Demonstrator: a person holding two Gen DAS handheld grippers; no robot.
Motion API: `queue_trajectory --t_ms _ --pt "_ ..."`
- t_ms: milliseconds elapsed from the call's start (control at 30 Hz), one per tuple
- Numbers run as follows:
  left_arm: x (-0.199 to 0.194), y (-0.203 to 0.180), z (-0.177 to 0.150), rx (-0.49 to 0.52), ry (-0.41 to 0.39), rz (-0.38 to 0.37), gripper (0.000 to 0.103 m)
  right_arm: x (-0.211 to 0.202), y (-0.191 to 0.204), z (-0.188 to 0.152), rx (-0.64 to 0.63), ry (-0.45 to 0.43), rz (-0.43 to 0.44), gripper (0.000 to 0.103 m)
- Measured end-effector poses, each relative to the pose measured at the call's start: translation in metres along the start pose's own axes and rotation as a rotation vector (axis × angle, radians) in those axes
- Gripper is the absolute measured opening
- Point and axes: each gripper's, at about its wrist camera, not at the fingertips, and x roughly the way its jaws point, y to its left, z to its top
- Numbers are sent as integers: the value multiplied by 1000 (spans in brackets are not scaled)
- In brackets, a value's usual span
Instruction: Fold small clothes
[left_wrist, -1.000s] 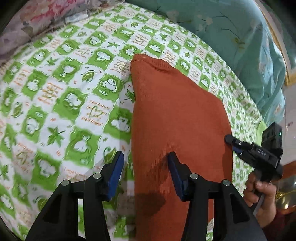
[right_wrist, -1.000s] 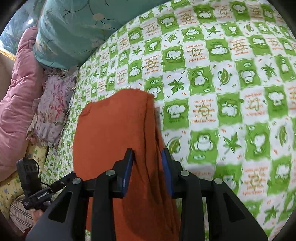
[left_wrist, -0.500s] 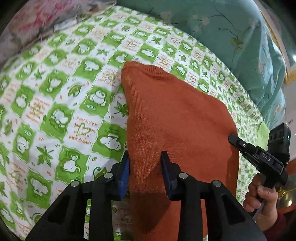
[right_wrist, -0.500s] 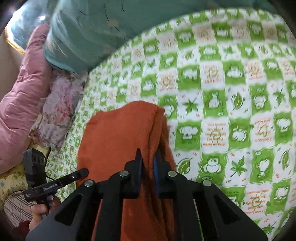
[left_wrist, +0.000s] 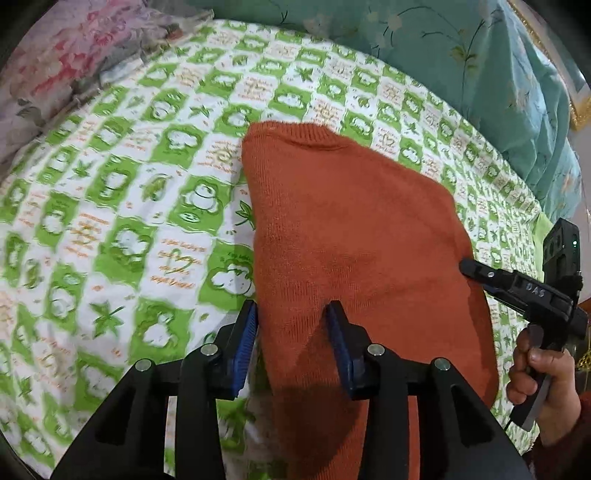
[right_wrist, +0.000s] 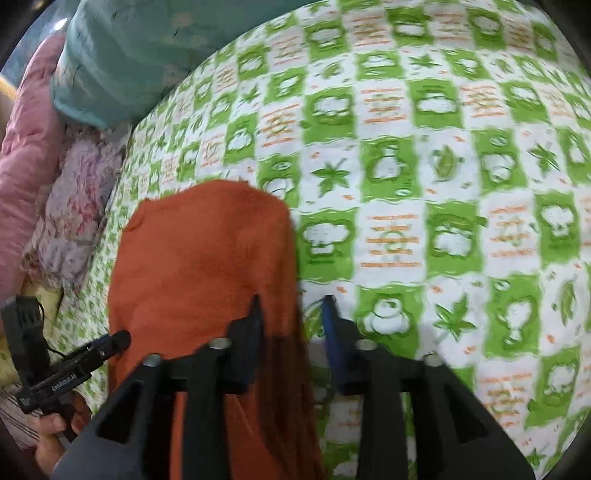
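Green-and-white printed bedsheet (left_wrist: 110, 229) covers the bed; teal quilt (left_wrist: 461, 66) bunched at its far edge. Orange knit sweater (left_wrist: 354, 240) lies folded lengthwise on the sheet. Left gripper (left_wrist: 291, 332) open, straddling its left edge. Right gripper (right_wrist: 293, 325) open, straddling its right edge.

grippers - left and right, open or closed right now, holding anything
left gripper: open, jaws straddling the edge of the orange knitted garment
right gripper: open, jaws straddling the garment's other edge
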Motion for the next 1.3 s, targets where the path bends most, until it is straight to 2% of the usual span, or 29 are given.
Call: queue_trajectory --t_ms 67,233,267,400,533,700,833,1067,1200,1300 --pt "-16 -1 -6 7 -19 -6 37 -20 0 -5 5 -35 12 35" --pt "-60 -5 -35 23 -88 -84 35 -63 9 -30 -46 -100 38 35" --pt "-68 -8 -46 33 -91 -119 34 -68 13 -36 -66 -108 30 35" --pt "-75 -24 -73 95 -60 -176 34 -79 29 -65 -157 -103 29 35" --pt "-61 -31 -90 135 -4 -155 34 -69 40 -87 -200 -40 33 35" --pt "-37 -20 -94 135 42 -140 31 -44 24 -97 -167 37 -35 32" --pt "-33 -16 -92 142 47 -150 32 -32 21 -96 -183 41 -53 31" --pt "-47 -17 -90 149 49 -140 31 -49 24 -99 -159 17 -41 31" --pt "-69 -20 -101 167 34 -193 31 -71 30 -110 -181 -6 -32 31" --pt "-72 -23 -113 197 42 -214 31 -79 29 -126 -199 7 -41 31"
